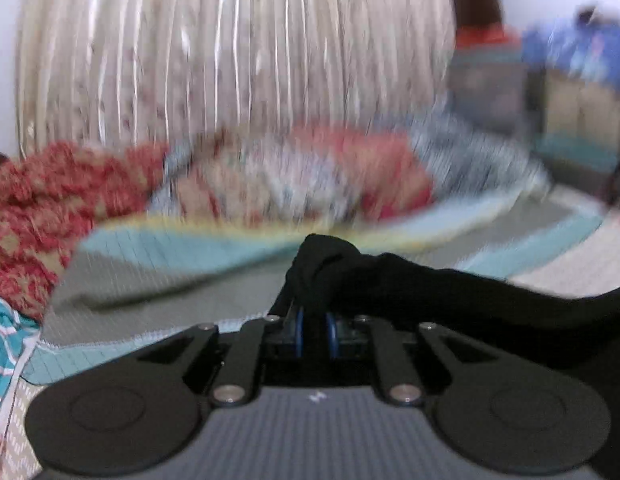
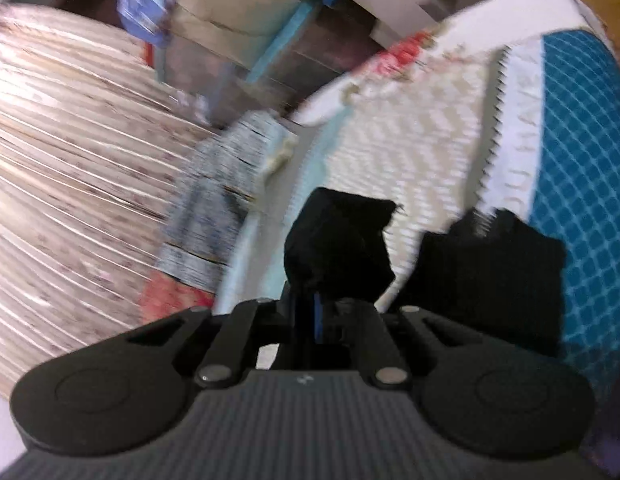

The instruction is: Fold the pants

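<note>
Both views start at a gripper's black body with two round discs and linkage arms, seen from just behind.

Left gripper (image 1: 314,280) has its jaws drawn close together, clamped on a bunch of the black pants (image 1: 450,292). That bunch stands up between the blue-edged fingers (image 1: 299,332), and the rest of the cloth trails away to the right, sagging toward the lower right edge of the view. Beyond it lies a bed cover (image 1: 181,280) in grey, pale blue and yellow bands. Farther back sits a blurred heap of red and patterned bedding (image 1: 49,200), and behind that hangs a pleated cream curtain (image 1: 229,60).

Right gripper (image 2: 334,268) is likewise closed on a fold of the pants (image 2: 338,236), which rises as a dark lump over its fingertips. A second dark mass of the same cloth (image 2: 490,276) lies just to the right, resting on a cream zigzag blanket (image 2: 410,152) and touching a teal checked cover (image 2: 582,160). This view is tilted, so the curtain (image 2: 69,140) fills the left side. Everything past the grippers is smeared by motion blur.
</note>
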A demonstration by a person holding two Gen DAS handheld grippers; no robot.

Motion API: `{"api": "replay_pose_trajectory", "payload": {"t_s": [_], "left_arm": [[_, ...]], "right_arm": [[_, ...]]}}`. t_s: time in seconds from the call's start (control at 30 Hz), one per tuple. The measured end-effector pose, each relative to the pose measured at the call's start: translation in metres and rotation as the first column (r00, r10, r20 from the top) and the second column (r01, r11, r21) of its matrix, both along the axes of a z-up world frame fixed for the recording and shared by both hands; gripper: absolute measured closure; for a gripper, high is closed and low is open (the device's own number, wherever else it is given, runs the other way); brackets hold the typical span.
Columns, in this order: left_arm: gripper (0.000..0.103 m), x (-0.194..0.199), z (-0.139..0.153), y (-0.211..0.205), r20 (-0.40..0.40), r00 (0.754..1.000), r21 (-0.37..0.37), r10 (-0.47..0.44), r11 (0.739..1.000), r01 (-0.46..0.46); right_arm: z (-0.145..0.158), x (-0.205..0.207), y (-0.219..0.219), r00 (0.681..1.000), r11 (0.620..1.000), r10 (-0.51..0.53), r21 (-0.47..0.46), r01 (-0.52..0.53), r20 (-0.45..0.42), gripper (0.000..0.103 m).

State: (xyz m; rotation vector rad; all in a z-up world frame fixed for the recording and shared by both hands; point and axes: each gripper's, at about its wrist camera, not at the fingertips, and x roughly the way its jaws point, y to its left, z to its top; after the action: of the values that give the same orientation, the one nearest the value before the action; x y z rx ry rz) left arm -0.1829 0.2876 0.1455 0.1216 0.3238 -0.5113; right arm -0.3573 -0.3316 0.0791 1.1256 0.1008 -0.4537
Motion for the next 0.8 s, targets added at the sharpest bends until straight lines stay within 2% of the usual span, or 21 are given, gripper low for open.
{"api": "replay_pose_trajectory", "payload": {"t_s": [0.07,0.13,0.2,0.23,0.27,0.3,0.33,0.37,0.47,0.57,0.63,0.7,0.73,0.8], "left_arm": [[0.092,-0.046,0.004,0.017,0.047,0.998,-0.045,-0.035,0.998,0.037],[0.092,-0.092,-0.007,0.031,0.034,0.996,-0.061,-0.079,0.995,0.081],[0.087,-0.124,-0.028,0.035,-0.015,0.993,-0.061,-0.116,0.992,0.115],[0.086,-0.14,-0.044,0.036,-0.064,0.988,-0.044,-0.139,0.99,0.136],[0.082,-0.152,-0.061,0.034,-0.109,0.983,-0.011,-0.145,0.989,0.144],[0.071,-0.164,-0.078,0.032,-0.162,0.978,0.034,-0.13,0.99,0.137],[0.068,-0.175,-0.098,0.028,-0.224,0.969,0.082,-0.104,0.989,0.125],[0.068,-0.185,-0.108,0.028,-0.25,0.963,0.095,-0.104,0.987,0.131],[0.065,-0.209,-0.115,0.037,-0.287,0.952,0.071,-0.106,0.989,0.132],[0.057,-0.217,-0.097,0.061,-0.307,0.945,-0.075,-0.108,0.993,0.09],[0.054,-0.209,-0.085,0.084,-0.316,0.945,-0.204,-0.082,0.979,0.017],[0.046,-0.197,-0.075,0.104,-0.345,0.938,-0.311,-0.027,0.946,-0.088],[0.045,-0.188,-0.073,0.115,-0.375,0.927,-0.377,-0.002,0.914,-0.151],[0.045,-0.168,-0.072,0.127,-0.443,0.896,-0.46,0.005,0.857,-0.232]], "right_arm": [[0.005,-0.015,0.001,0.998,1.0,-0.009,-0.009,0.009,0.06,0.092],[0.003,-0.031,0.001,0.996,0.999,-0.045,-0.002,0.045,0.078,0.092],[-0.008,-0.047,-0.004,0.995,0.995,-0.096,0.017,0.096,0.038,0.091],[-0.017,-0.054,-0.007,0.992,0.992,-0.125,0.015,0.125,-0.019,0.088],[-0.026,-0.059,-0.01,0.986,0.989,-0.147,0.015,0.149,-0.079,0.082],[-0.037,-0.064,-0.014,0.973,0.983,-0.173,0.036,0.181,-0.153,0.067],[-0.051,-0.073,-0.018,0.959,0.972,-0.196,0.086,0.217,-0.206,0.058],[-0.062,-0.085,-0.019,0.952,0.956,-0.234,0.133,0.262,-0.199,0.048],[-0.077,-0.117,-0.013,0.943,0.922,-0.31,0.206,0.329,-0.123,0.048],[-0.066,-0.131,-0.006,0.927,0.92,-0.344,0.146,0.364,-0.149,0.048],[-0.056,-0.138,-0.004,0.927,0.926,-0.349,0.105,0.364,-0.138,0.048],[-0.047,-0.136,0.001,0.941,0.944,-0.315,0.065,0.325,-0.126,0.048],[-0.046,-0.132,0.003,0.947,0.953,-0.293,0.039,0.3,-0.132,0.048],[-0.042,-0.122,0.008,0.955,0.967,-0.252,-0.012,0.254,-0.157,0.048]]}}
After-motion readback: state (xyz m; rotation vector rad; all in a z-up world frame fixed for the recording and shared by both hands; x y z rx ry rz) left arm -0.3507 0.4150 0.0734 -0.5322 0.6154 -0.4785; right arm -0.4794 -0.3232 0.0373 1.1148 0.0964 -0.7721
